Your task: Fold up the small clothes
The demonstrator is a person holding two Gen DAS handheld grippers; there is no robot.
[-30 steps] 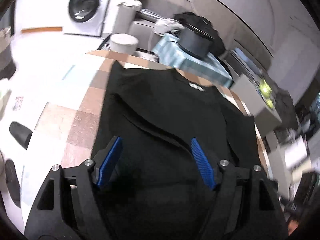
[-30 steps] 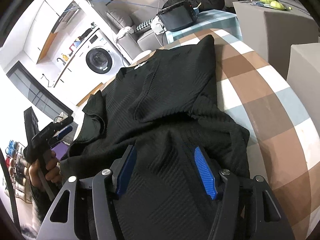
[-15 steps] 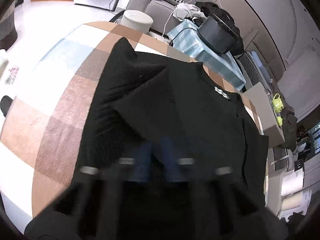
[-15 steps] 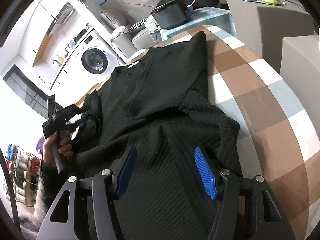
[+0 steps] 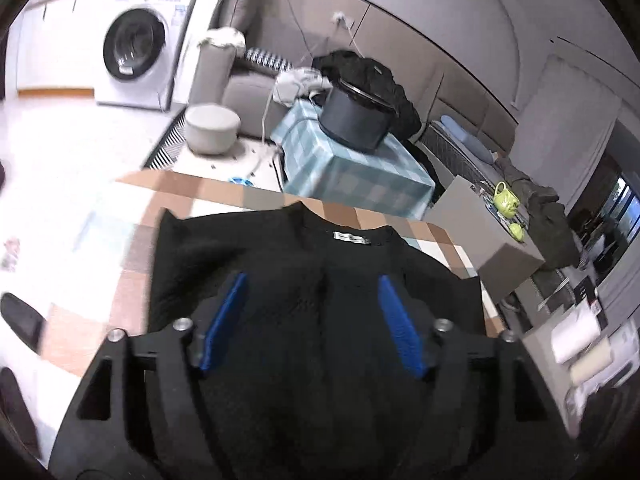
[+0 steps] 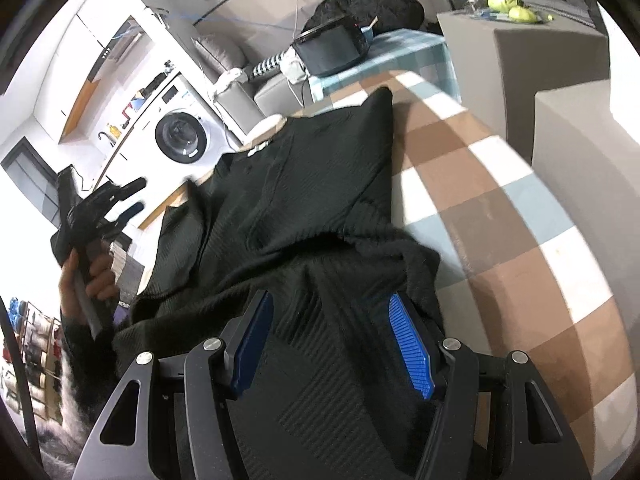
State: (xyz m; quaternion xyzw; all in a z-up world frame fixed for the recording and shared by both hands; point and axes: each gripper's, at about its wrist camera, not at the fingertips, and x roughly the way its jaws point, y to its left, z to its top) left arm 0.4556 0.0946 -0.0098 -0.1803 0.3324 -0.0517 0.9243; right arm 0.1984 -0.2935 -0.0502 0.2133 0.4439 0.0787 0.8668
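Observation:
A black ribbed knit top (image 5: pixel 304 248) lies spread on a checkered table (image 5: pixel 132 288), its white neck label (image 5: pixel 351 237) at the far end. In the right wrist view the top (image 6: pixel 304 200) has one sleeve folded over its body. My left gripper (image 5: pixel 310 298) is open above the top, its blue pads apart and empty. My right gripper (image 6: pixel 332 320) is open over the top's near hem, holding nothing. The left gripper also shows in the right wrist view (image 6: pixel 120 200), held in a hand off the table's left side.
Beyond the table stand a washing machine (image 5: pixel 136 44), a round grey stool (image 5: pixel 212 128), a blue-checked side table with a black pot (image 5: pixel 356 120), and grey boxes (image 6: pixel 560 52) to the right. Bare checkered tablecloth (image 6: pixel 520 220) lies right of the top.
My left gripper has swung back and up from the top and its jaws stand open again. The right gripper has stayed over the hem. The top's left sleeve has shifted.

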